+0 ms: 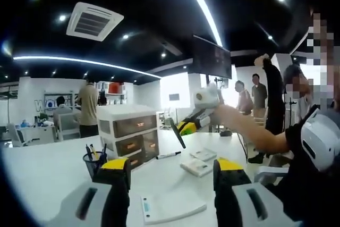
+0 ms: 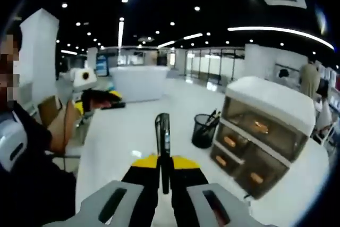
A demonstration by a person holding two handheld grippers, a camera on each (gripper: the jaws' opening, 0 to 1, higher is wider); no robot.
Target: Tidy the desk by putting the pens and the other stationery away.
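Note:
My left gripper (image 1: 172, 169) hovers open above the white desk (image 1: 48, 168), with nothing between its yellow-tipped jaws. A hand holds my right gripper (image 1: 187, 127) up over the desk middle, shut on a black pen (image 1: 178, 134) that slants downward. In the right gripper view the pen (image 2: 162, 128) sticks up from the closed jaws of that gripper (image 2: 164, 161), and the left gripper (image 2: 94, 98) is at the left. A black mesh pen cup (image 1: 94, 163) (image 2: 204, 130) with several pens stands beside a small drawer unit (image 1: 129, 134) (image 2: 259, 131). A marker (image 1: 169, 155) lies on the desk.
Two small white boxes (image 1: 197, 167) (image 1: 204, 154) lie past the marker, and a flat white pad (image 1: 166, 209) lies between my left jaws. The person holding the grippers sits at the right (image 1: 313, 147). Other people stand behind the desk (image 1: 88, 107) (image 1: 258, 94).

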